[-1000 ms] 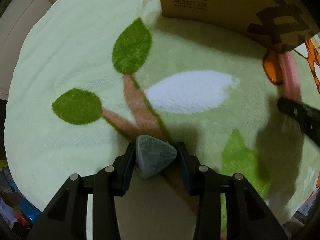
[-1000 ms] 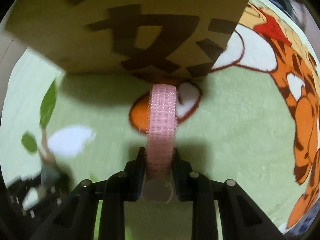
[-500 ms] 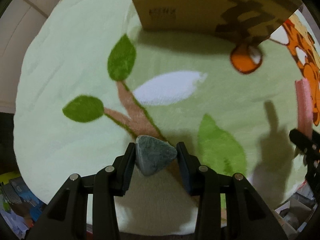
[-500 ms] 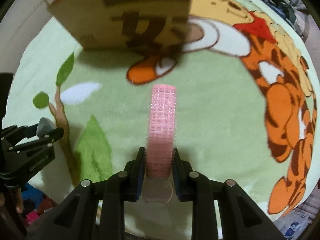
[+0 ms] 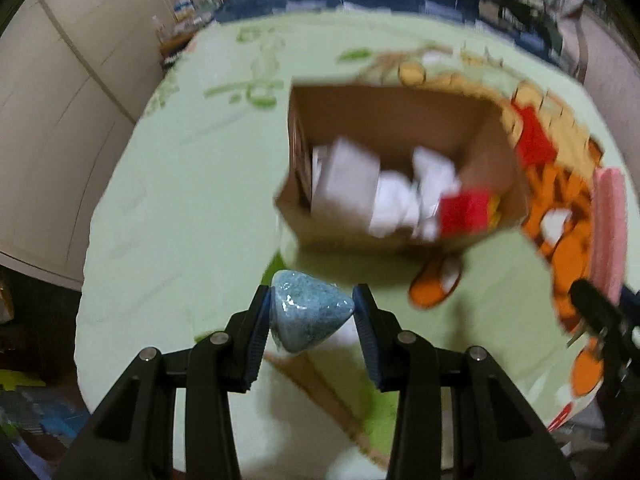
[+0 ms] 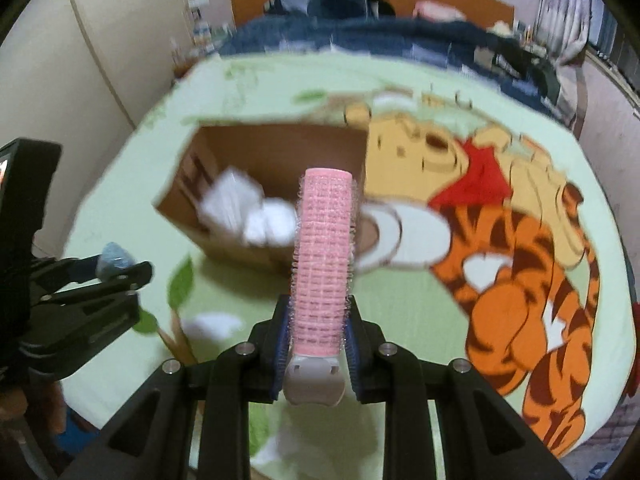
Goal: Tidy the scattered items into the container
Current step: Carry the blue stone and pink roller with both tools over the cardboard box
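- The sponge [image 5: 308,312], a blue-grey speckled wedge with its point toward the camera, sits clamped between the two fingers of the left tool [image 5: 313,314], touching both pads.
- The roller [image 6: 324,256], a pink bristly cylinder with a pale plastic clip at its near end, stands out straight ahead from the right tool [image 6: 317,334], whose fingers close on its lower part.
- The box [image 5: 404,160], open-topped brown cardboard, lies ahead of the left tool and slightly to its right; in the right wrist view the box [image 6: 256,152] is ahead and a little left, partly behind the roller.
- Inside the box are blurred white items [image 5: 384,192] and a red one [image 5: 466,210] at the near right corner.
- Both tools hang above the blanket, short of the box; neither held thing is over its opening as far as the blurred frames show.
- From the left wrist, the roller [image 5: 608,228] and the dark tip of the right tool show at the far right edge.
- From the right wrist, the left tool [image 6: 116,270] with the sponge [image 6: 114,262] shows at the left edge, well apart from the roller.
- The blanket [image 6: 520,216] under everything is light green with cartoon bear and tiger figures and leaf shapes; it covers a bed.
- Beyond the blanket lies a dark blue cover [image 6: 360,38], then an orange-brown headboard [image 6: 440,0] and pale walls.
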{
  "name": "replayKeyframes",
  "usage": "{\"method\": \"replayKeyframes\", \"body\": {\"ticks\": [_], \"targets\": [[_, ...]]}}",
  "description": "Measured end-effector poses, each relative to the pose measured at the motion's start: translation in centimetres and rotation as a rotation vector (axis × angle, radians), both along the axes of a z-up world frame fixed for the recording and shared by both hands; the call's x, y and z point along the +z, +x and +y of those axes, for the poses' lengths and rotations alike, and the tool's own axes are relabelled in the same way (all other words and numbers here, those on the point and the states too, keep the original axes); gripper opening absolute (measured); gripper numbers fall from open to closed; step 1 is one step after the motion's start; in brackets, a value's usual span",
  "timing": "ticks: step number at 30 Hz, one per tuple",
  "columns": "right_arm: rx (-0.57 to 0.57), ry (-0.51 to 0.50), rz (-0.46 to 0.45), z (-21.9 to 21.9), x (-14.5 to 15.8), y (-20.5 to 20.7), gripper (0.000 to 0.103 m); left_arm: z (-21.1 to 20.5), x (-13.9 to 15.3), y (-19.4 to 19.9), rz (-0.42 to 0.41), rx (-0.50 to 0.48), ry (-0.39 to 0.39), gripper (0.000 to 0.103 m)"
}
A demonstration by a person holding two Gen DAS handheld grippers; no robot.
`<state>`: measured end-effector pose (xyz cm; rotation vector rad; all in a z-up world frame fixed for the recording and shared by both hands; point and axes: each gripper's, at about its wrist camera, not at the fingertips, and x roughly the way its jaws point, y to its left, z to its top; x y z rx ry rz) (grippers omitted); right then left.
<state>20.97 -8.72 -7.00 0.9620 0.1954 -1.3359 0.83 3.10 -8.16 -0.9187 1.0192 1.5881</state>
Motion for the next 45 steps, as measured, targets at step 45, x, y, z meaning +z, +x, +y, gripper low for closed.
{"method": "replayKeyframes", "body": {"ticks": [45], "targets": [[-0.006,-0.087,-0.065,-5.3,5.6,-2.9,0.024,8.5,4.3,0.0,0.002,-0.046,-0.03,0.042]]}}
